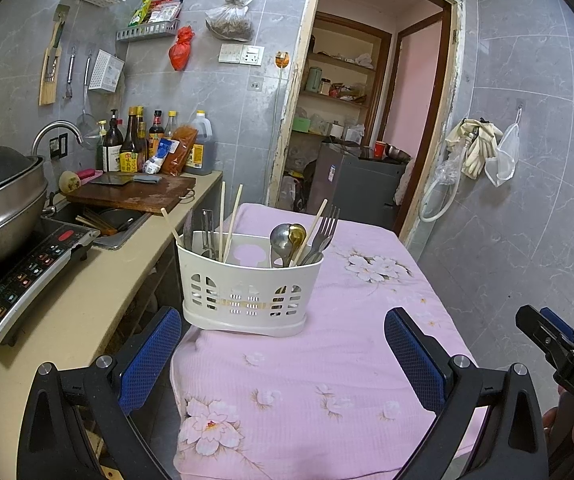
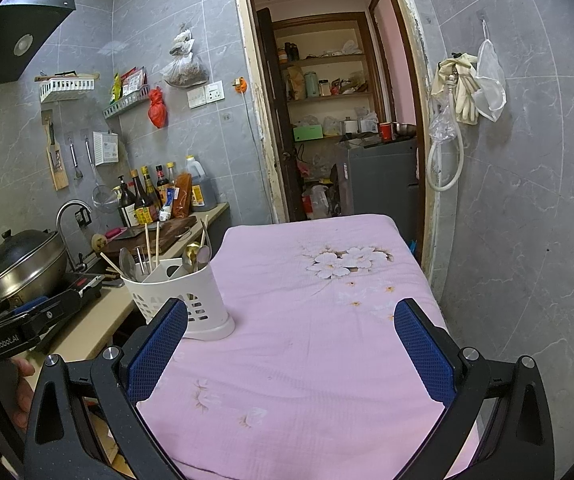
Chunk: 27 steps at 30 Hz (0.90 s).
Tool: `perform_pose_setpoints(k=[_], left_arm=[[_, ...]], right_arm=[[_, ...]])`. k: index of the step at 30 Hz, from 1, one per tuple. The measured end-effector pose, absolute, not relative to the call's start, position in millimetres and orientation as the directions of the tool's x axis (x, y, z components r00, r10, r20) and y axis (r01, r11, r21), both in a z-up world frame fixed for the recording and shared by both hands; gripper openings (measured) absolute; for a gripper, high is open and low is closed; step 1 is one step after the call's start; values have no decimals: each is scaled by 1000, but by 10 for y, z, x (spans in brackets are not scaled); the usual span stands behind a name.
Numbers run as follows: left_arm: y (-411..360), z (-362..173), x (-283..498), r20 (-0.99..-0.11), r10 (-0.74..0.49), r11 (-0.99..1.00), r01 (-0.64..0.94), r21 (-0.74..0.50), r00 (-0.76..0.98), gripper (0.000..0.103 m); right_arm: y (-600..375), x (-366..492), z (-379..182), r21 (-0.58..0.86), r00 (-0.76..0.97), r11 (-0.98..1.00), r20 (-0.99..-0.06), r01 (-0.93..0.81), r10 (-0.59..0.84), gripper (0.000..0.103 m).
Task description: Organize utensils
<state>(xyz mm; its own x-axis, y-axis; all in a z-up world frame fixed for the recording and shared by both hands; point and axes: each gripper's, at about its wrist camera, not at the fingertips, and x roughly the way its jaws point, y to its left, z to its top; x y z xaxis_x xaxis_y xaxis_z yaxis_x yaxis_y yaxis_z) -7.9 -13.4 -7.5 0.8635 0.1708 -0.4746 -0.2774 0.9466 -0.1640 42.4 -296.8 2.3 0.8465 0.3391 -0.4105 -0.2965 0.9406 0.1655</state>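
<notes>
The white slotted caddy [image 1: 247, 280] stands upright on the pink floral cloth [image 1: 327, 380] that covers the table, close to the table's left edge and beside the beige countertop [image 1: 67, 320]. Its long axis runs left to right across the left wrist view; the broad perforated face points toward that camera.

The utensils stand with handles or tips upward. In the left compartment: wooden chopsticks [image 1: 231, 220], leaning slightly, and dark metal pieces that are hard to identify. In the right compartment: a steel spoon [image 1: 281, 236], a gold spoon [image 1: 298, 234], a fork [image 1: 327, 228] tilted to the right, and one more chopstick.

The left gripper [image 1: 283, 356] has its jaws spread wide and holds nothing. The caddy lies just ahead of it, centred between the two blue pads [image 1: 411, 356], not touching either.

The right gripper [image 2: 291, 352] is likewise spread wide and empty. In its view the caddy [image 2: 191, 300] sits at the left, partly hidden behind the left pad; contact cannot be determined. Bare cloth lies between its fingers.
</notes>
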Motion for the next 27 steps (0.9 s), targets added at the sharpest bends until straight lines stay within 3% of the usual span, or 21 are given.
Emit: perform_pose_setpoints(k=[27], left_arm=[[-231, -62, -83, -460, 191, 943, -292, -158, 867, 102]], right_arm=[[-2950, 411, 33, 167, 845, 941, -414, -295, 338, 102]])
